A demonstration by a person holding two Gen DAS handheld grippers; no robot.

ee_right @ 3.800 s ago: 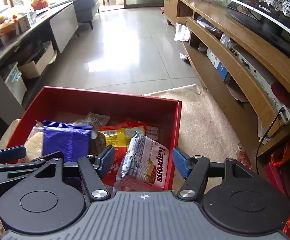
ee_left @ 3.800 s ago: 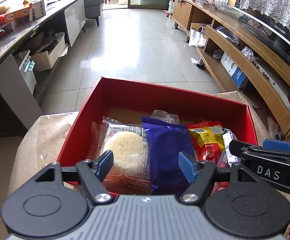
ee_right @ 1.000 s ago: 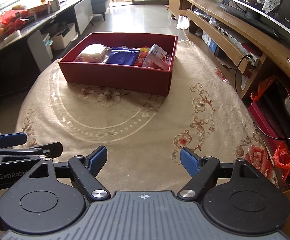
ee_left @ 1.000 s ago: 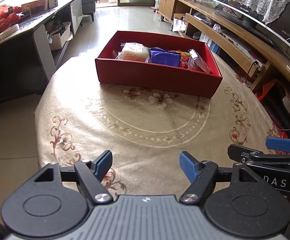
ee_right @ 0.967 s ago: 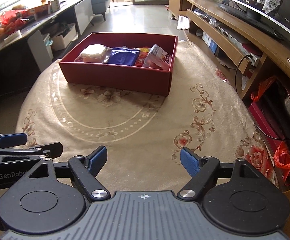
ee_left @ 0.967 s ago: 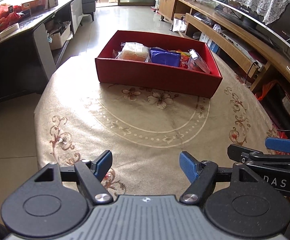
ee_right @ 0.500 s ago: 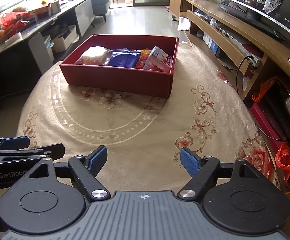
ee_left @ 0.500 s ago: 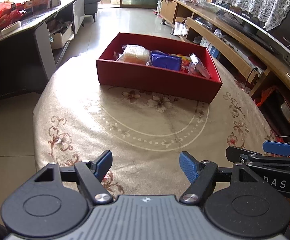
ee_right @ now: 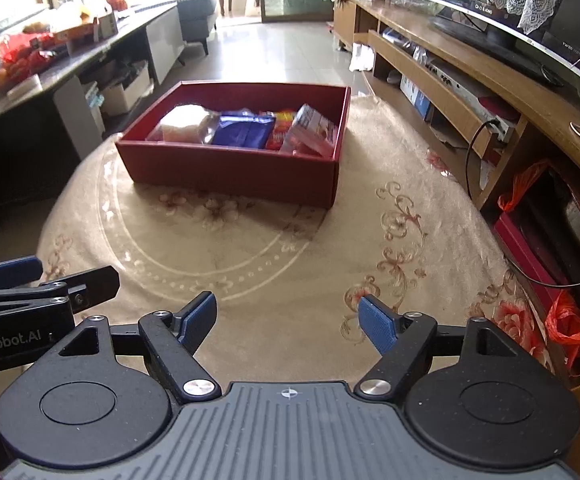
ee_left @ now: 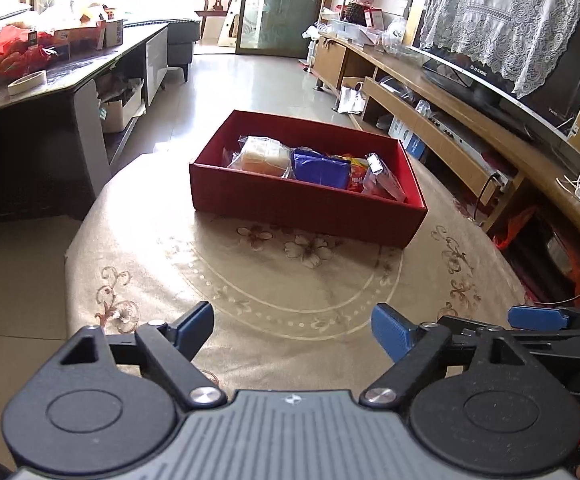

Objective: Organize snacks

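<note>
A red box (ee_left: 290, 204) stands at the far side of the round table (ee_left: 249, 280). It holds several snack packs: a pale cake pack (ee_left: 261, 156), a blue pack (ee_left: 320, 166), a red and yellow pack (ee_left: 356, 178) and a wafer pack (ee_left: 384, 178). The box also shows in the right wrist view (ee_right: 233, 170). My left gripper (ee_left: 292, 330) is open and empty over the table's near edge. My right gripper (ee_right: 287, 320) is open and empty beside it, far from the box.
A beige flowered cloth covers the table. A long wooden TV cabinet (ee_left: 470, 120) runs along the right. A dark counter (ee_left: 49, 80) with fruit and boxes stands at the left. Red plastic bags (ee_right: 570, 320) lie on the floor at the right.
Both grippers have drawn back from the box to the near table edge and tilted up a little. All snack packs lie in the box, released.
</note>
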